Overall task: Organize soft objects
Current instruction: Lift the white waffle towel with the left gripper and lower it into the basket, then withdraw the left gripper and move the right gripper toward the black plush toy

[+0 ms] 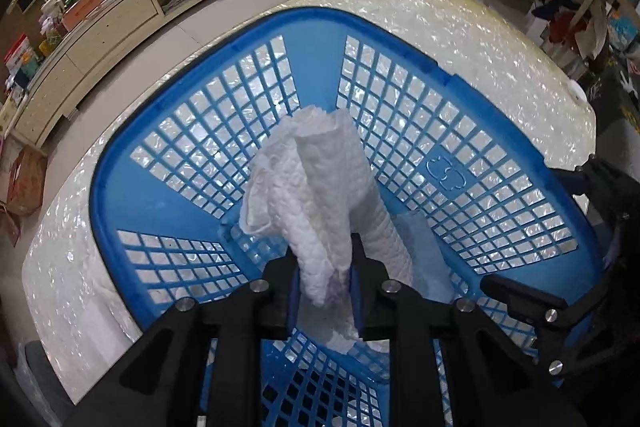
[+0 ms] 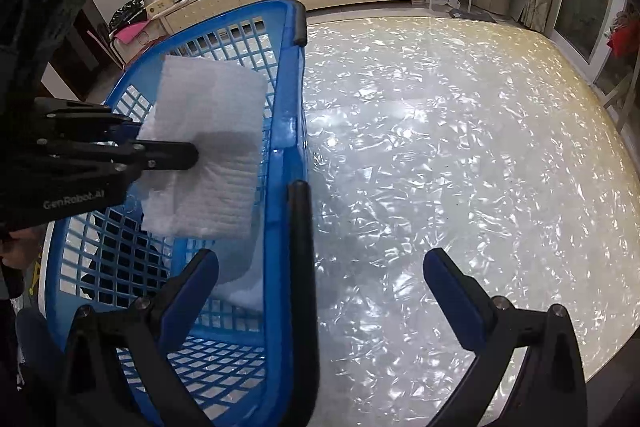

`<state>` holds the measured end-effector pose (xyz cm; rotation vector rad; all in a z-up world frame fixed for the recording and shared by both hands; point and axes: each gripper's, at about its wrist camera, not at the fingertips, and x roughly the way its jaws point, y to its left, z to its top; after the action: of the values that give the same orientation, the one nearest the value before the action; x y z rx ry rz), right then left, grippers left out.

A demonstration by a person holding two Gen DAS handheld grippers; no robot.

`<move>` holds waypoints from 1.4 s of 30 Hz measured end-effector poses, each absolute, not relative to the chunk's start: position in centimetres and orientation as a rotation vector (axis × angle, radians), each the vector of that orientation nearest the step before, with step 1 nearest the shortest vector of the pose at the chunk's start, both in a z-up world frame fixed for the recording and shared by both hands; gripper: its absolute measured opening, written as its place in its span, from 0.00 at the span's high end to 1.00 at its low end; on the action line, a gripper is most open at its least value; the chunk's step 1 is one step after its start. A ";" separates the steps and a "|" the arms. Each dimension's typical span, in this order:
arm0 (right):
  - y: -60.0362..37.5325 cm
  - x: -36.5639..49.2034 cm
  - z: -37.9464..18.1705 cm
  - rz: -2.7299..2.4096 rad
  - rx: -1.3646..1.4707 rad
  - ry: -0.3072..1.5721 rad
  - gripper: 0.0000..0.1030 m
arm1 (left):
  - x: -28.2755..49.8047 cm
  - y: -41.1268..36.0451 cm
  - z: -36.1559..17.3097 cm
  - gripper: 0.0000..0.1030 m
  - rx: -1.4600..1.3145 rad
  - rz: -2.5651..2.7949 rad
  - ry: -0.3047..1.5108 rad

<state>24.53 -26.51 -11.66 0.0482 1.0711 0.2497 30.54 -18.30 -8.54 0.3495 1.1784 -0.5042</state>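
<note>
A white cloth (image 1: 320,195), quilted in a fine raised pattern, is seen against a bright blue basket (image 1: 120,211) whose walls are pierced in a square grid. A faint purplish tinge, possibly only shadow, is seen near the cloth's gripped end. The table (image 2: 460,147) is patterned in pearly cream-white flakes. The left gripper (image 1: 323,291) and right gripper (image 2: 320,279) are black, with blue pads (image 2: 452,291).

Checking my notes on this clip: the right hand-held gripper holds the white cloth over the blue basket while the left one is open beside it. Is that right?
Sides are swapped. The left hand-held gripper is shut on the white cloth over the blue basket; the right hand-held gripper is open, straddling the basket's rim. The right wrist view shows both.
</note>
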 end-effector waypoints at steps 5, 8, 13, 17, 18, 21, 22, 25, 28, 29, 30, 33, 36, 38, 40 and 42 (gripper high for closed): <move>-26.4 24.5 -11.5 0.257 0.052 1.068 0.00 | 30.9 -18.4 -8.9 0.79 0.372 -0.494 1.173; -26.3 24.3 -11.5 0.256 0.052 1.067 0.00 | 31.0 -18.4 -8.9 0.78 0.383 -0.483 1.167; -26.4 23.9 -11.4 0.253 0.052 1.067 0.00 | 30.7 -18.6 -8.1 0.48 0.439 -0.447 1.115; -26.7 23.2 -11.2 0.259 0.059 1.067 0.00 | 30.3 -18.0 -7.1 0.42 0.441 -0.422 1.103; -26.7 23.1 -11.1 0.261 0.062 1.066 0.00 | 30.0 -17.7 -6.6 0.42 0.435 -0.421 1.096; -26.8 22.5 -10.5 0.268 0.072 1.062 0.00 | 29.1 -16.3 -5.1 0.42 0.407 -0.399 1.071; -26.9 22.5 -10.4 0.269 0.074 1.062 0.00 | 28.7 -15.5 -4.4 0.39 0.388 -0.384 1.058; -26.4 22.1 -9.6 0.273 0.077 1.059 0.00 | 27.2 -13.2 -2.4 0.18 0.333 -0.338 1.020; -25.6 21.7 -8.2 0.284 0.070 1.048 0.00 | 25.4 -10.7 -0.8 0.17 0.275 -0.315 0.986; -25.2 21.5 -7.7 0.289 0.062 1.042 0.00 | 24.8 -9.9 -0.3 0.17 0.255 -0.310 0.976; -24.6 21.4 -7.4 0.294 0.056 1.038 0.00 | 24.1 -9.1 0.2 0.16 0.239 -0.299 0.965; -22.9 20.7 -6.0 0.318 0.031 1.019 0.00 | 22.5 -7.2 1.4 0.11 0.209 -0.275 0.937; -21.1 20.1 -5.0 0.329 0.003 1.011 0.00 | 20.9 -5.4 2.4 0.08 0.194 -0.254 0.923; -20.0 19.5 -4.2 0.323 -0.017 0.991 0.00 | 20.0 -4.6 2.9 0.08 0.195 -0.227 0.912; -19.1 19.0 -3.5 0.319 -0.027 0.978 0.00 | 19.1 -3.9 3.4 0.00 0.190 -0.215 0.898; -18.1 18.4 -3.1 0.329 -0.038 0.973 0.00 | 18.6 -3.1 3.9 0.00 0.181 -0.211 0.879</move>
<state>18.39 -18.08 -3.13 -0.0380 0.9734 0.3294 18.58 -3.13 3.89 0.1806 0.8792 -0.2112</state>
